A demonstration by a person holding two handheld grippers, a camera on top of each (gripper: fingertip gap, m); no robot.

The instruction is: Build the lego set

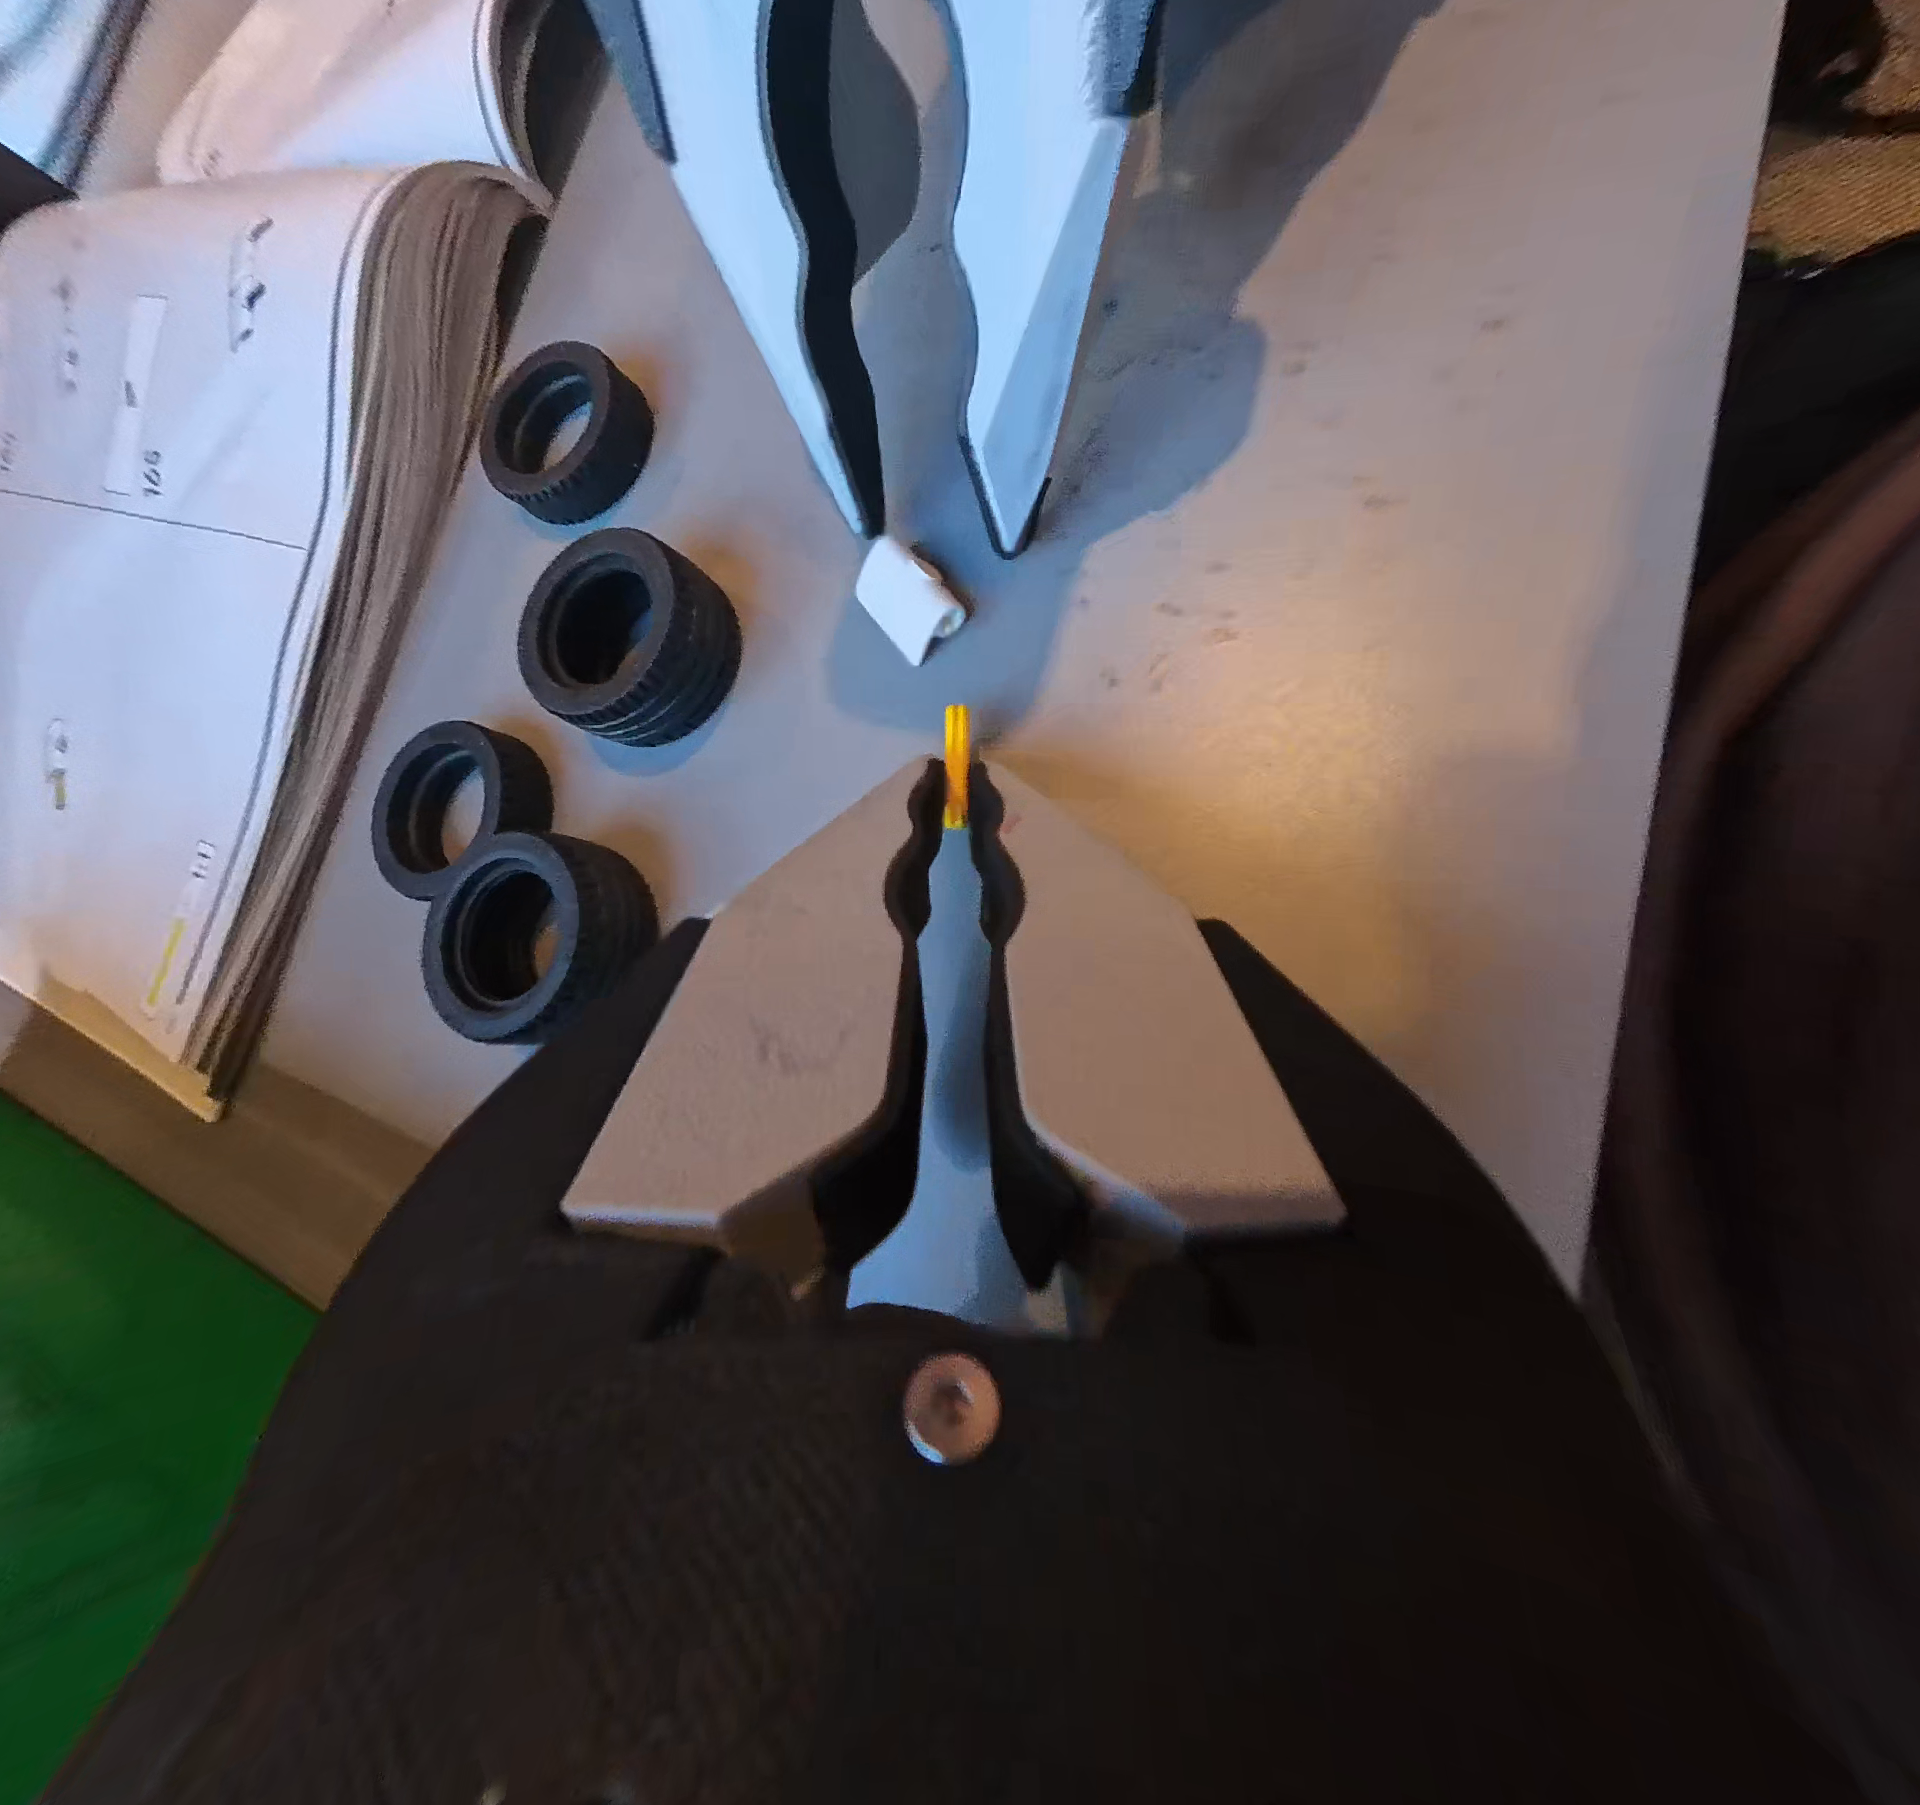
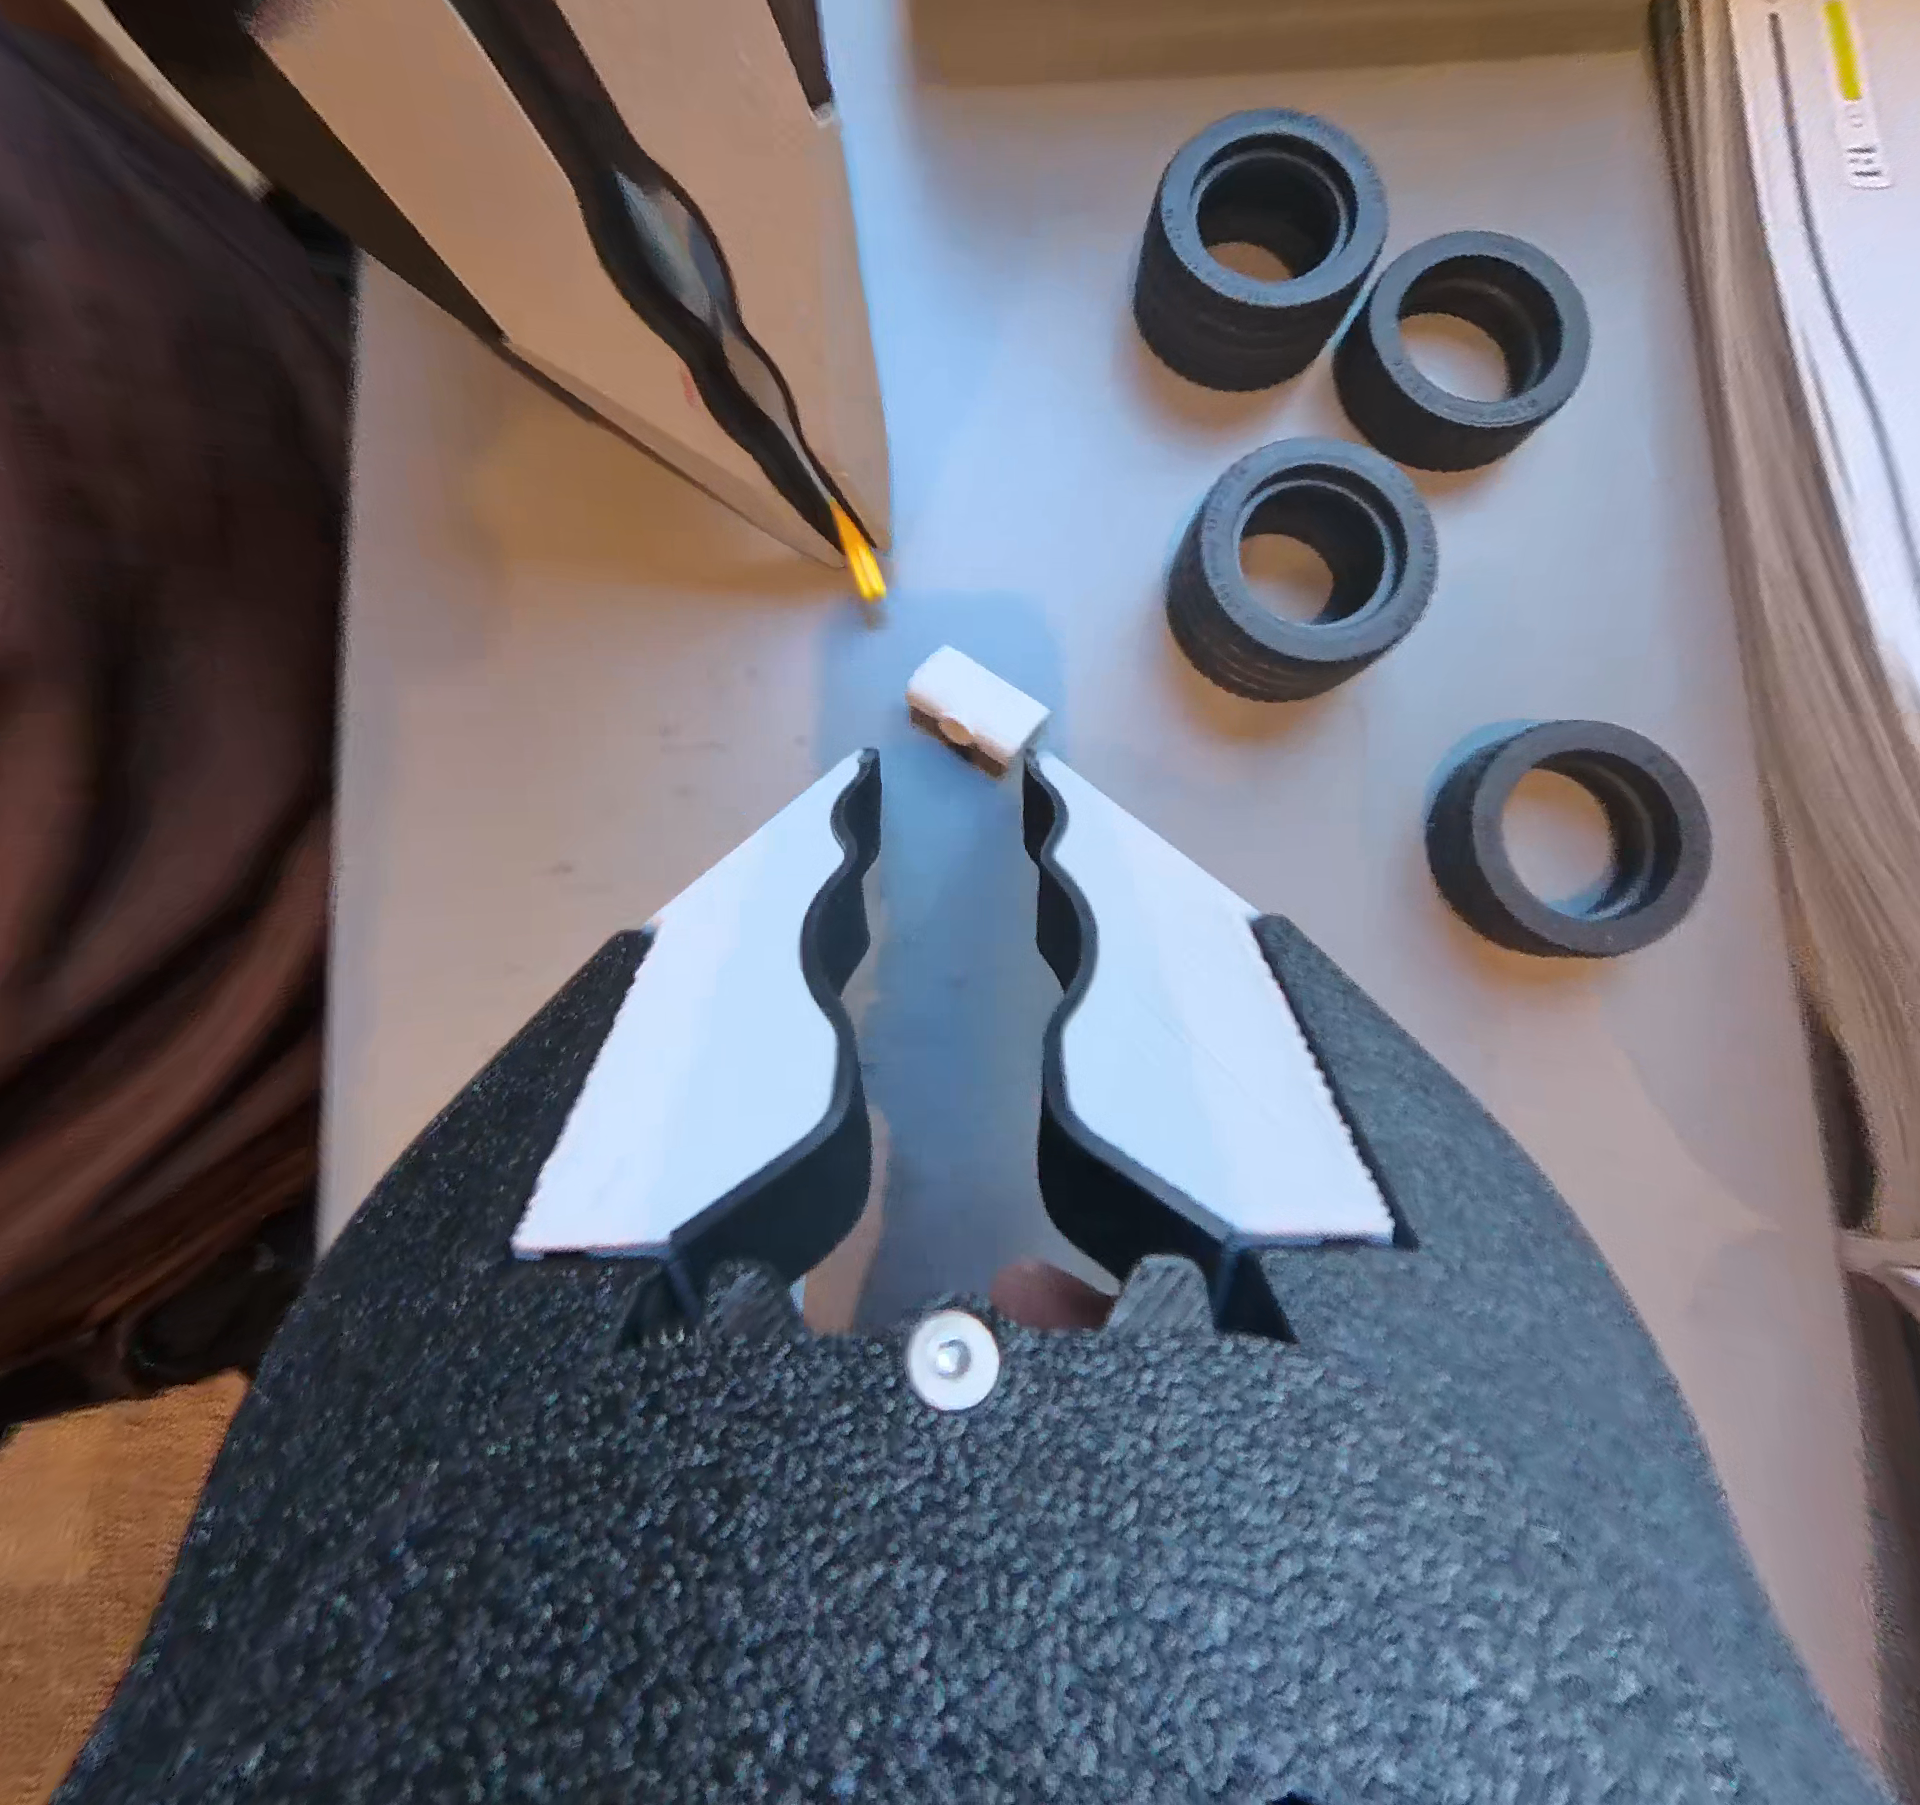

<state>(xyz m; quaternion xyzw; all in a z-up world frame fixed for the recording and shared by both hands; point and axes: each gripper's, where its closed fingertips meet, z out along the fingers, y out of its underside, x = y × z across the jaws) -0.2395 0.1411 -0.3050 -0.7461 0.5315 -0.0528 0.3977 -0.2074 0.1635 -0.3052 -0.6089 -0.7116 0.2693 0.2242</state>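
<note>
My left gripper (image 1: 956, 768) is shut on a thin yellow piece (image 1: 955, 739) that sticks out past its tips, just above the white table. It also shows in the right wrist view (image 2: 854, 542) with the yellow piece (image 2: 862, 571). A small white brick (image 1: 912, 602) lies on the table between the two grippers. My right gripper (image 2: 951, 763) is open and empty, its tips right at the white brick (image 2: 977, 709), which lies just beyond them and nearer the right finger. The right gripper also shows in the left wrist view (image 1: 945, 529).
Several black rubber tyres (image 1: 629, 635) lie loose on the table (image 1: 1351, 612) beside the grippers; they also show in the right wrist view (image 2: 1301, 571). An open instruction booklet (image 1: 187, 560) lies past them. A green surface (image 1: 104, 1360) lies past the table's edge; dark cloth (image 2: 156, 612) lies along another edge. About 5 cm separates my left fingertips from my right.
</note>
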